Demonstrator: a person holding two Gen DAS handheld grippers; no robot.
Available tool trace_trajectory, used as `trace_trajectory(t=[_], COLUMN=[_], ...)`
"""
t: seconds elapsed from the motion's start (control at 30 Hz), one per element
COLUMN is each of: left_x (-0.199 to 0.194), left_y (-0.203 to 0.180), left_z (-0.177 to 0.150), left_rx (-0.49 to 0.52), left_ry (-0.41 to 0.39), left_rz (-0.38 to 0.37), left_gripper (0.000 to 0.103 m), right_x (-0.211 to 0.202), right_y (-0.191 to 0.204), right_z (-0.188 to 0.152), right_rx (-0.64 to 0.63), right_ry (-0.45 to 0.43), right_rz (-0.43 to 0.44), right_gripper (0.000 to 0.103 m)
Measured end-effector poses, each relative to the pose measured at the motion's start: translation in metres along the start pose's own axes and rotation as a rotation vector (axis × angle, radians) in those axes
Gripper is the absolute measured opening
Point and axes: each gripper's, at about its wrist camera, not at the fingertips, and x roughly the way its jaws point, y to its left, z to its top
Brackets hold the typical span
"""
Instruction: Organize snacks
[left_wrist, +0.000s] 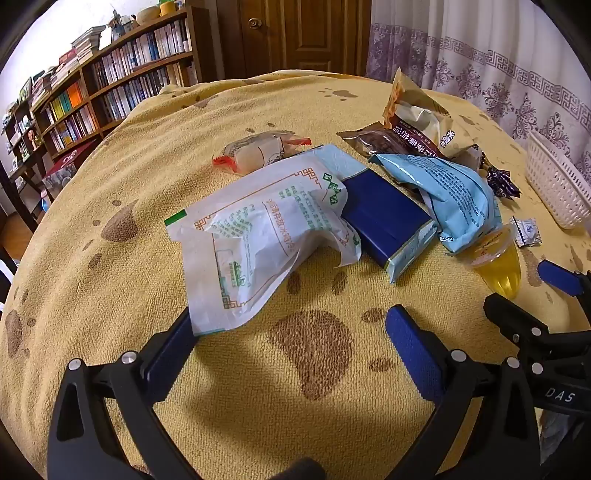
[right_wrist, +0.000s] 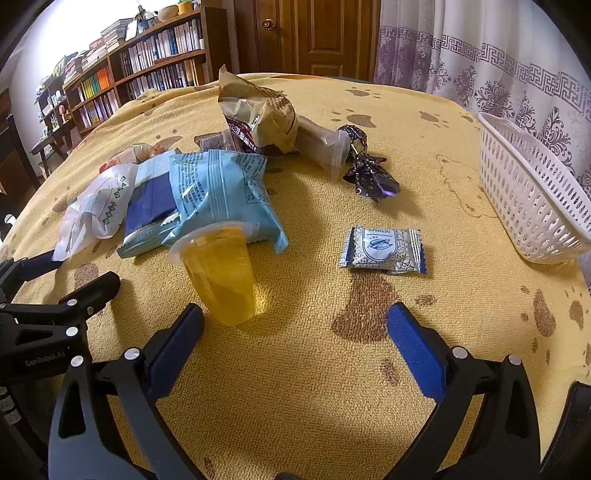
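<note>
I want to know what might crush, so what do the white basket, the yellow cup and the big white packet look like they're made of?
White basket: looks like rigid moulded plastic, matte, its walls pierced with rows of even oval holes.
Yellow cup: probably thin clear plastic with a sealed film lid; light passes through the yellow filling, likely jelly.
Big white packet: apparently soft printed plastic film, slightly glossy, creased and puffed.

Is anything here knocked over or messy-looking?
Yes. The yellow jelly cup lies tipped against the light blue packet rather than standing, though nothing has spilled. The snacks sit in a loose overlapping heap, and the white basket looks empty so far.
</note>
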Motion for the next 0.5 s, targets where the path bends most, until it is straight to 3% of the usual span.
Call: trace_trajectory(t=[0.5], left_x=[0.0000], left_y=[0.0001], left_z=[0.0000], left_rx=[-0.002], left_ry=[0.000], left_rz=[-0.002], left_gripper=[0.098], right_x=[0.0002], right_y=[0.0004], right_z=[0.0002], right_rx=[-0.003], right_ry=[0.002], right_rz=[-0.003], right_gripper=[0.101])
